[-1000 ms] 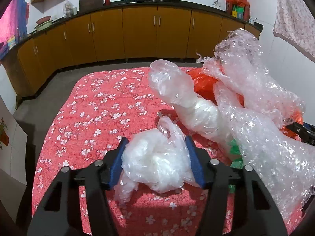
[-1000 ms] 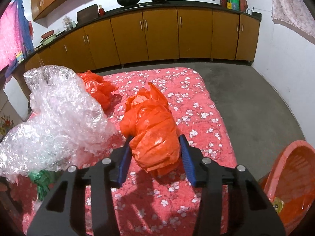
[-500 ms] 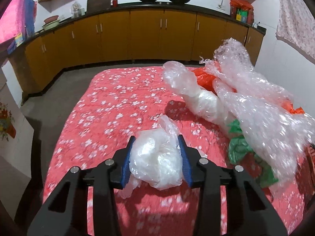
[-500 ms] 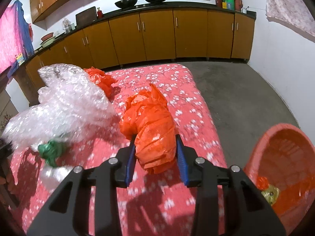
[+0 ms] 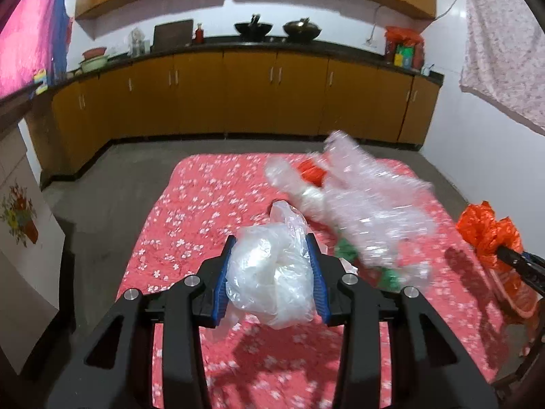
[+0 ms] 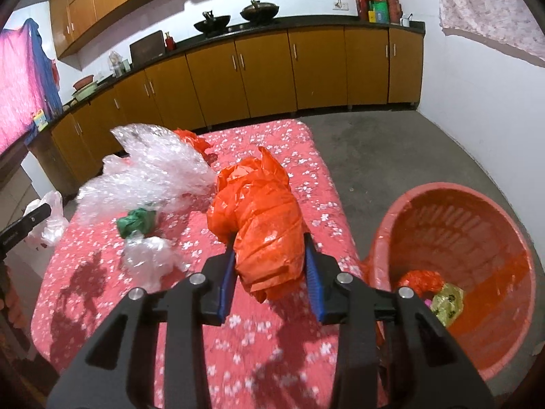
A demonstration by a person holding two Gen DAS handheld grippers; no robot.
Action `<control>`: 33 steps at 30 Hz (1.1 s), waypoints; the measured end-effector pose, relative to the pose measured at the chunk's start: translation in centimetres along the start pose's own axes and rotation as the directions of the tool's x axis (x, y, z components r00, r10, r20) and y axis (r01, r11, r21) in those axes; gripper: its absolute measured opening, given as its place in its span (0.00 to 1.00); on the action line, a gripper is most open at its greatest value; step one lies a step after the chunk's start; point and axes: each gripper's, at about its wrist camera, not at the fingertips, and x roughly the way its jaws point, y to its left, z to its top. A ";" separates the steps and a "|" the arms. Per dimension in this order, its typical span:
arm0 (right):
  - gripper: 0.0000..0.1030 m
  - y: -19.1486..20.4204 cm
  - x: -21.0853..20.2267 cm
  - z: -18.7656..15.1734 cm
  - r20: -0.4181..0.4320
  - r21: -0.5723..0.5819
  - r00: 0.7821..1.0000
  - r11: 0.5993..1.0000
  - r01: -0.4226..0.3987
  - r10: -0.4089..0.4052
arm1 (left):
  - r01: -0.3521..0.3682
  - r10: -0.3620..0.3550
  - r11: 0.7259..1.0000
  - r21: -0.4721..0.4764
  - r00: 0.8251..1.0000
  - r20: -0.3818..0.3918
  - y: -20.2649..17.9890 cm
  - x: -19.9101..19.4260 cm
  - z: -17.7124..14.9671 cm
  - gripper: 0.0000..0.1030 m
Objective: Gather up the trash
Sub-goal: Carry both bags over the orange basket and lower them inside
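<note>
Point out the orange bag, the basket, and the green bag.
orange bag (image 6: 269,225), right wrist view, its crumpled middle between the fingers.
basket (image 6: 385,231), right wrist view, its left rim.
green bag (image 6: 136,221), right wrist view, its centre, on the cloth.

Left gripper (image 5: 270,274), right gripper (image 6: 269,269): both clamped, raised.

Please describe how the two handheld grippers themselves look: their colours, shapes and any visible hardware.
Both look identical. The left gripper has a matte black frame of angular struts with triangular cut-outs, silver round bolt heads at the joints, and two flat fingers faced with ribbed blue pads. The right gripper shows the same black struts, silver bolts and blue ribbed fingers. No cables, markings, sleeves or hands are visible.
</note>
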 end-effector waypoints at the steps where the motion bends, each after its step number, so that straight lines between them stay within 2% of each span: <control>1: 0.35 -0.1 -0.9 -0.1 0.012 0.002 1.000 1.000 0.000 0.000 | 0.012 -0.012 1.000 0.008 1.000 0.011 -0.5 -0.7 0.2 0.39; 10: 0.35 -2.3 -5.4 0.3 0.065 0.038 0.998 0.999 0.014 -0.017 | 0.127 -0.134 0.986 0.106 0.989 0.066 -7.1 -4.4 1.2 0.39; 18: 0.35 -6.4 -8.7 -0.3 0.110 0.049 0.985 0.991 0.127 -0.131 | 0.237 -0.253 0.953 0.187 0.965 0.070 -14.1 -4.2 1.3 0.39; 26: 0.34 -12.5 -11.6 -1.4 0.118 0.128 0.960 0.963 0.238 -0.253 | 0.376 -0.391 0.893 0.248 0.920 0.010 -21.9 -2.9 0.1 0.39; 33: 0.34 -17.2 -13.0 -2.6 0.102 0.190 0.938 0.932 0.308 -0.331 | 0.451 -0.463 0.846 0.285 0.886 -0.028 -26.7 -2.5 -0.6 0.39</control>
